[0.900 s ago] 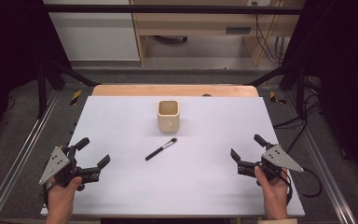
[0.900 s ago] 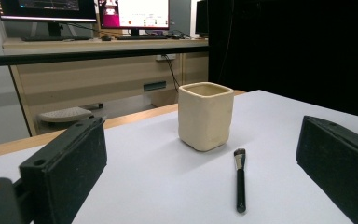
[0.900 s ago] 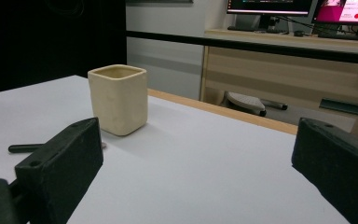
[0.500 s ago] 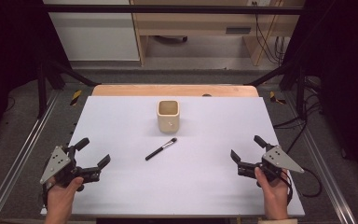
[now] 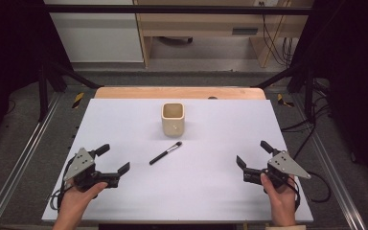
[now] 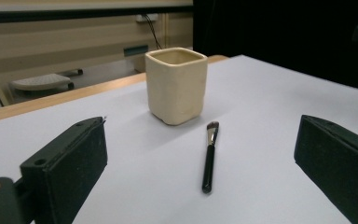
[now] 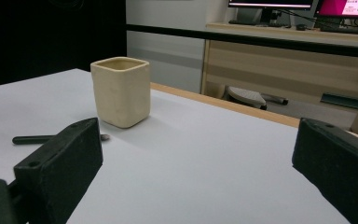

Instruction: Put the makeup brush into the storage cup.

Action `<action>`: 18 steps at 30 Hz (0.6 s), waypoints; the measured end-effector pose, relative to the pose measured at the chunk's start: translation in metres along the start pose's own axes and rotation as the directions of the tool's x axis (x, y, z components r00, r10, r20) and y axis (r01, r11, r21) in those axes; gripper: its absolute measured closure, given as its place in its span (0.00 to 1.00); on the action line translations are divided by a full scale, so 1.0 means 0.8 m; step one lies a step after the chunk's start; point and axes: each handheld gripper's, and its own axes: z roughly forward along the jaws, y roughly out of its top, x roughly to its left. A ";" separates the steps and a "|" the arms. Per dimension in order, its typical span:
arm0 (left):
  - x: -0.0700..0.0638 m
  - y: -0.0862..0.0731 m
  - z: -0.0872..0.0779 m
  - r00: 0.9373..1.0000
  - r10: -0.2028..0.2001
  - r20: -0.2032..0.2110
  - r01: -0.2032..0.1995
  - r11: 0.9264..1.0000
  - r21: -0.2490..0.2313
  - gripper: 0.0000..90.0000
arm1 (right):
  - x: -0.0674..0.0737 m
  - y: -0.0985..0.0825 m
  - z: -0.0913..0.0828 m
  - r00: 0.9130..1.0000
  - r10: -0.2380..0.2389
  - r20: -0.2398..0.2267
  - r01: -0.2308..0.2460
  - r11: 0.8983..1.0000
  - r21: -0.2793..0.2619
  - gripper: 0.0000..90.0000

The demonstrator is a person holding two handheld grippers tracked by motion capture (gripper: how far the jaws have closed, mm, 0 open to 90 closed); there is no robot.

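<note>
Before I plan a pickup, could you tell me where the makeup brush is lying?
In the high view the makeup brush lies flat mid-table, just in front of the cream cup, apart from it.

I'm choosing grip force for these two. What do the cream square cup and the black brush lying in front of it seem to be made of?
The cream square cup looks like glazed ceramic: thick rounded rim, slightly uneven walls, a soft sheen. The black brush seems to have a glossy plastic or lacquered handle, going by its highlights, with a short flat tuft of brownish bristles; a metal ferrule is too small to tell.
</note>
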 end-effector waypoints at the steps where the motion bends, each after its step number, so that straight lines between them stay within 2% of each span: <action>1: -0.001 0.003 0.006 1.000 0.007 0.002 -0.007 1.000 0.014 0.02 | 0.001 0.000 0.000 1.000 0.004 0.002 -0.004 1.000 0.001 0.02; 3: -0.002 0.009 0.016 1.000 0.031 0.006 -0.031 0.998 0.052 0.03 | 0.001 -0.001 -0.001 1.000 0.000 0.002 0.000 1.000 0.006 0.02; 7: -0.001 0.020 0.036 0.999 0.049 0.016 -0.050 0.992 0.111 0.03 | 0.003 -0.001 0.001 1.000 -0.014 -0.005 0.014 1.000 0.011 0.02; 12: 0.000 0.029 0.059 0.997 0.075 0.021 -0.077 0.979 0.190 0.04 | 0.005 -0.002 0.003 0.999 -0.029 -0.025 0.030 0.999 0.019 0.02; 17: -0.005 0.038 0.079 0.994 0.105 0.031 -0.110 0.962 0.249 0.04 | 0.005 -0.002 0.004 0.999 -0.029 -0.032 0.030 0.999 0.019 0.02; 18: -0.006 0.041 0.082 0.993 0.117 0.036 -0.122 0.957 0.263 0.04 | 0.005 -0.002 0.003 0.999 -0.028 -0.032 0.029 0.999 0.019 0.02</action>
